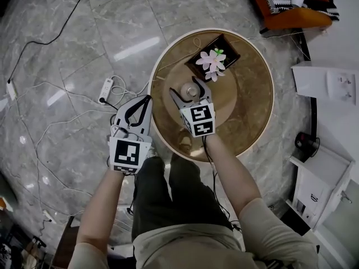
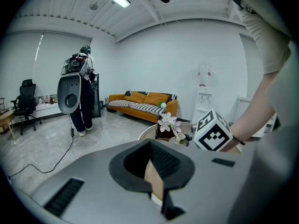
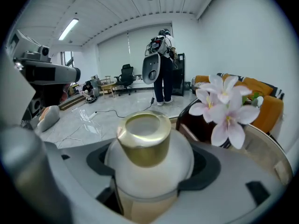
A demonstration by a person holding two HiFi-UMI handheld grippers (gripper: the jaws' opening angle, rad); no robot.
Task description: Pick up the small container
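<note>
Grasp step judged in hand: small container [image 3: 148, 146], at the table [image 1: 249, 116] centre near the flowers [image 1: 212, 62], is clamped by right gripper [image 1: 193, 86] jaws. Left gripper [image 1: 147, 100] jaws together, empty. Next: straight, level lift required.

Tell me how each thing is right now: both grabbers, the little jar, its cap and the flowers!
Left gripper: shut, empty, held off the table.
Right gripper: shut on the jar.
Jar: upright, gripped on both sides; lifted or not, can't tell.
Cap: on the jar.
Flowers: in bloom, in a dark holder on the table.
</note>
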